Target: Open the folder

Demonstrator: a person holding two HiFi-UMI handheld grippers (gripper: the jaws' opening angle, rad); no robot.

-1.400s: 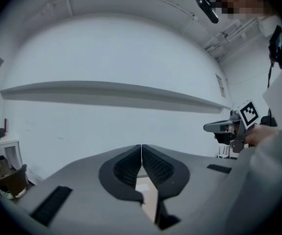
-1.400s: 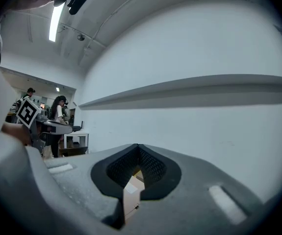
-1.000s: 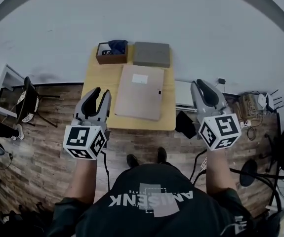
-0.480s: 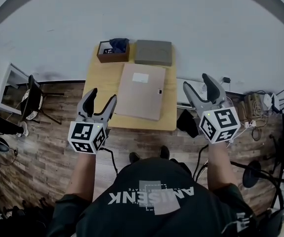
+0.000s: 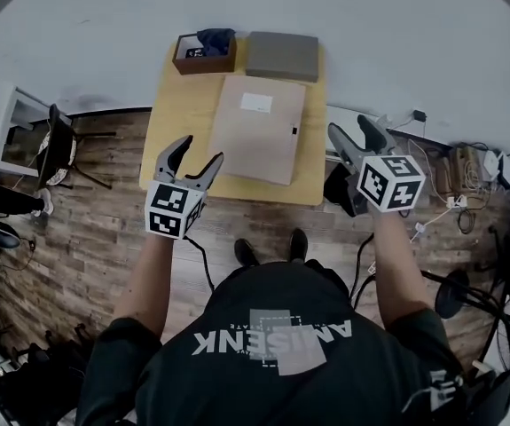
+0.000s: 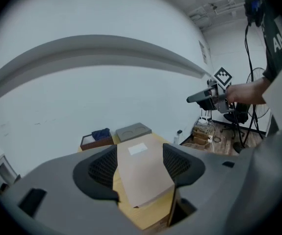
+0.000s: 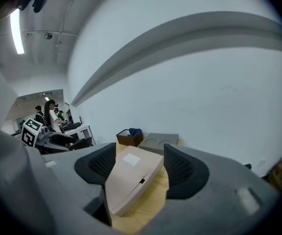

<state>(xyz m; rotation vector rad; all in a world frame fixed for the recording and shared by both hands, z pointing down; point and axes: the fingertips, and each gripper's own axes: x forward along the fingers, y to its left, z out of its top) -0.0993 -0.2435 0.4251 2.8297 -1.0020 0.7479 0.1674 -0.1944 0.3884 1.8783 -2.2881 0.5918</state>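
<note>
Folder (image 5: 259,130) lay closed and flat on the table (image 5: 173,131), untouched, so all the opening remained. Left gripper (image 5: 200,152) and right gripper (image 5: 349,130) hung short of its near edge, their jaws just opened wide with nothing between them.

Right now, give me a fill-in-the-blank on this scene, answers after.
The folder lies on the table, not open but ___. The left gripper and right gripper, both empty, have jaws that stand ___. The folder's label is ___. Missing: closed; open; white. Both pairs of jaws have just been opening, nothing between them.
</note>
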